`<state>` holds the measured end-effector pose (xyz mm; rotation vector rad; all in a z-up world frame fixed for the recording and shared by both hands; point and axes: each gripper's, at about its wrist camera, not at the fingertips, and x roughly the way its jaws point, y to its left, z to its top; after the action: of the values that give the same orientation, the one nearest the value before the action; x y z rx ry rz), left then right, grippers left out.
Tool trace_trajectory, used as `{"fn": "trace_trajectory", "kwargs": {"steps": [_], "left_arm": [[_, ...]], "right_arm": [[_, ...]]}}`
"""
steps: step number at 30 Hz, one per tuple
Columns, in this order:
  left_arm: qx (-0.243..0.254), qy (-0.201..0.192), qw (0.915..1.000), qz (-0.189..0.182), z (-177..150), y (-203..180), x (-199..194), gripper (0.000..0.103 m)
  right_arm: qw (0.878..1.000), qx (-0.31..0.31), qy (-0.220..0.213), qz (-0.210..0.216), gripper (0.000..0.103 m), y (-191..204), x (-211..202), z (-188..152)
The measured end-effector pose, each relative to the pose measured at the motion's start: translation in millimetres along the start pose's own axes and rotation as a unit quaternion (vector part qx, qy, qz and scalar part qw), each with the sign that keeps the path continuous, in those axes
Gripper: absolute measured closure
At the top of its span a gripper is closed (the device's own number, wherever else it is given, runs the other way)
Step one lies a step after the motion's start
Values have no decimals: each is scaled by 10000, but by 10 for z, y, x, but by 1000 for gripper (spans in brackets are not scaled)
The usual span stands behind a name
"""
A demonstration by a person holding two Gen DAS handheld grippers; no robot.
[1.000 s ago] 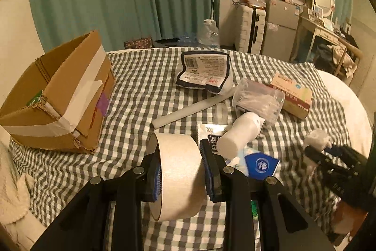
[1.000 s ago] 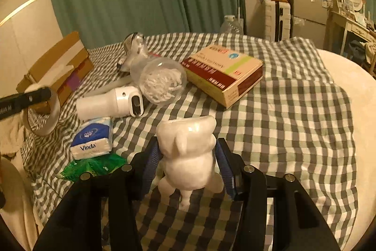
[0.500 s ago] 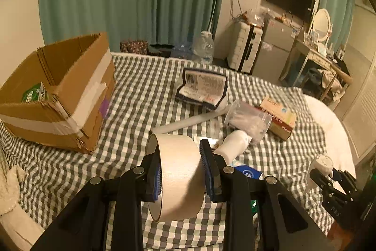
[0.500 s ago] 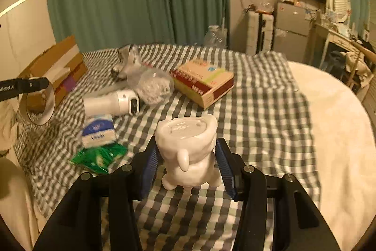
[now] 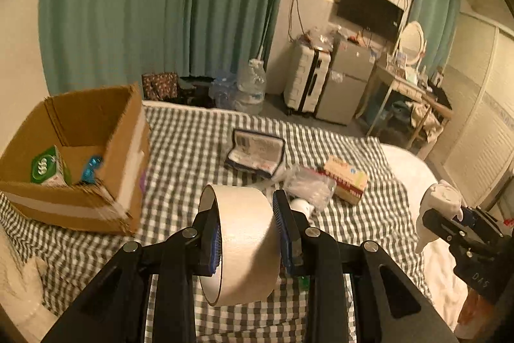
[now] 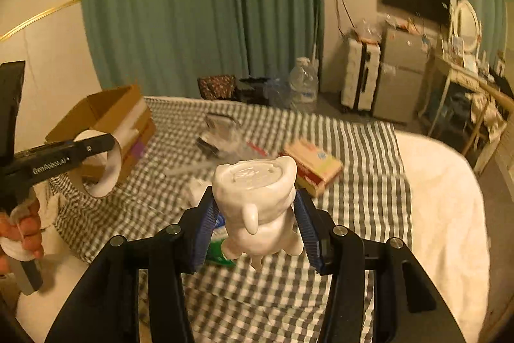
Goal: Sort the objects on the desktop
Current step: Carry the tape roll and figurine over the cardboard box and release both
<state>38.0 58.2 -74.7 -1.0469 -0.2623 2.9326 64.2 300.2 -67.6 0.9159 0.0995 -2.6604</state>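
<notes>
My left gripper (image 5: 247, 235) is shut on a roll of beige tape (image 5: 242, 246) and holds it high above the checked cloth, to the right of the open cardboard box (image 5: 122, 156). My right gripper (image 6: 253, 225) is shut on a white plastic figurine (image 6: 257, 208), lifted above the cloth and tilted with its base toward the camera. The figurine also shows at the right edge of the left wrist view (image 5: 438, 208). The tape and left gripper show at the left of the right wrist view (image 6: 96, 163).
The box holds a green-and-white pack (image 5: 48, 169) and something blue (image 5: 91, 167). On the cloth (image 5: 192, 147) lie a dark blue case (image 5: 255, 151), a clear bag (image 5: 308, 187), a red-and-tan box (image 5: 345, 182). Suitcase (image 5: 306, 84) and desk stand beyond.
Both grippers have risen well above the cloth with their objects. The left view now looks down into the cardboard box. The figurine has tipped so its base faces the camera.
</notes>
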Motion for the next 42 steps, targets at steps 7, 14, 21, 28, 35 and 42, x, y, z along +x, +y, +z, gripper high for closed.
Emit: {"fn": "trace_trajectory", "kwargs": {"steps": [7,14,21,28,35,42], "left_arm": [[46,-277,9995,175,362,357,-323,74],[20,-446,9978,498,621,816,-501,74],[-16,-720,9928,957,861,1466,-613,74],[-311,-765,9886,1255,1050,2241,-567,74],[-512,-571,9874,1382,998,2751,-273,74],[-722,-185,9873,1402,826,3001,97,74]], "right_arm": [[9993,-234,-252,170,55,418,-104,407],[9965,-667,-268,419,55,972,-36,770],[9887,-1149,-181,948,55,1563,159,1135],[9773,-1409,-113,1581,55,2254,514,1490],[9668,-1426,264,2103,55,2954,1196,1526],[9670,-910,849,2222,55,3182,1889,1400]]}}
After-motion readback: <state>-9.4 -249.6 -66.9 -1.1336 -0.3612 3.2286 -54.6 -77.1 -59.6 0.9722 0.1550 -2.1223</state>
